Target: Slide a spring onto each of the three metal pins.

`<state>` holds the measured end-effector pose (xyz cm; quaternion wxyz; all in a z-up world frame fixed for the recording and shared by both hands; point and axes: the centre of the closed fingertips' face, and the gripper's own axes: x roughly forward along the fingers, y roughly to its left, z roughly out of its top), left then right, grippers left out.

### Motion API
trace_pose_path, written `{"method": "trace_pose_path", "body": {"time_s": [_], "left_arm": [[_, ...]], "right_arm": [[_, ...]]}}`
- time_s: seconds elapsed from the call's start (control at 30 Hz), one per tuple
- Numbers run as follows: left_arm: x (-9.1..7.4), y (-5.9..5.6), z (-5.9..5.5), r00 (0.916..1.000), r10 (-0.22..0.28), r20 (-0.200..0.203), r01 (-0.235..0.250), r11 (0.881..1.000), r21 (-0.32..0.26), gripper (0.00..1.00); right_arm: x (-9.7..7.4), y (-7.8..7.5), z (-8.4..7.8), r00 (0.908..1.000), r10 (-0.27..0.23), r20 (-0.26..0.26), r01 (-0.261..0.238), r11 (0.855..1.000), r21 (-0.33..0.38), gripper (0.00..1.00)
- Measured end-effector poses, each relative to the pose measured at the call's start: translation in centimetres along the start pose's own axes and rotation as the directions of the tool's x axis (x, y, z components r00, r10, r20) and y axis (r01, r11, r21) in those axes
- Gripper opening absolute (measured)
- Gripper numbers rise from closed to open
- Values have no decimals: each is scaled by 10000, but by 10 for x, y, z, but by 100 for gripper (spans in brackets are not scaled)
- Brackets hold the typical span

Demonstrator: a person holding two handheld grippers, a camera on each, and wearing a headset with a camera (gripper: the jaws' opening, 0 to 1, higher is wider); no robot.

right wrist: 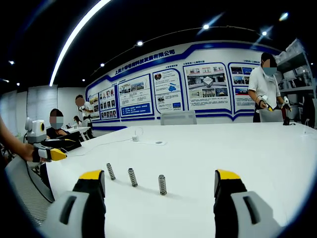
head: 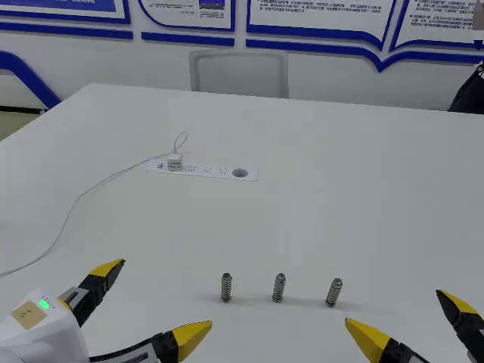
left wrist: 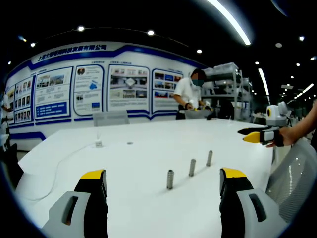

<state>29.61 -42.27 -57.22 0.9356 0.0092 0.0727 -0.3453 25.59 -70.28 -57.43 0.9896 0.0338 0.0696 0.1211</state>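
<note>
A: Entry one, nearest to us?
B: We list the left gripper (head: 162, 295), low in the head view. Its jaws are spread wide with nothing between them.

A: Entry two?
B: The right gripper (head: 395, 308), low on the other side. Its jaws are equally wide and bare. We note both above the table (head: 340, 219), clear of the pins.

A: The task pieces?
B: We count three in one row, between the two grippers and just beyond them: left pin (head: 226, 287), middle pin (head: 279, 287), right pin (head: 334, 292). Each stands upright on the table, apart from its neighbours. In the right gripper view we see springs (right wrist: 162, 184) coiled round all three, along most of each shaft.

A: Mid-table?
B: One power strip (head: 203, 171), lying flat, well beyond the pins. One white plug (head: 175, 162) sits near its left end. One cable (head: 76, 208) runs from there toward the table's left edge.

A: Farthest items?
B: One grey chair (head: 239, 73) at the far edge of the table. Behind it we record blue-trimmed boards (head: 318, 15) along the wall. In the left gripper view we add one person (left wrist: 190, 94), standing past the table's far side.
</note>
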Motion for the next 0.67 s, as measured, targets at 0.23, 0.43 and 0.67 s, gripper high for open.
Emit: {"method": "trace_pose_path", "body": {"time_s": [0.23, 0.43, 0.67], "left_arm": [[0, -1, -1, 10000, -63, -65, 63, 10000, 16, 96], [1, -3, -4, 9997, -154, -183, 155, 9999, 42, 96], [2, -8, -7, 9990, -323, -318, 326, 9994, 106, 95]], "right_arm": [[-1, -2, 1, 10000, -80, 34, 80, 10000, -3, 92], [0, 0, 0, 10000, -31, -60, 31, 10000, -52, 92], [0, 0, -3, 9999, -16, -157, 14, 9999, -102, 91]]}}
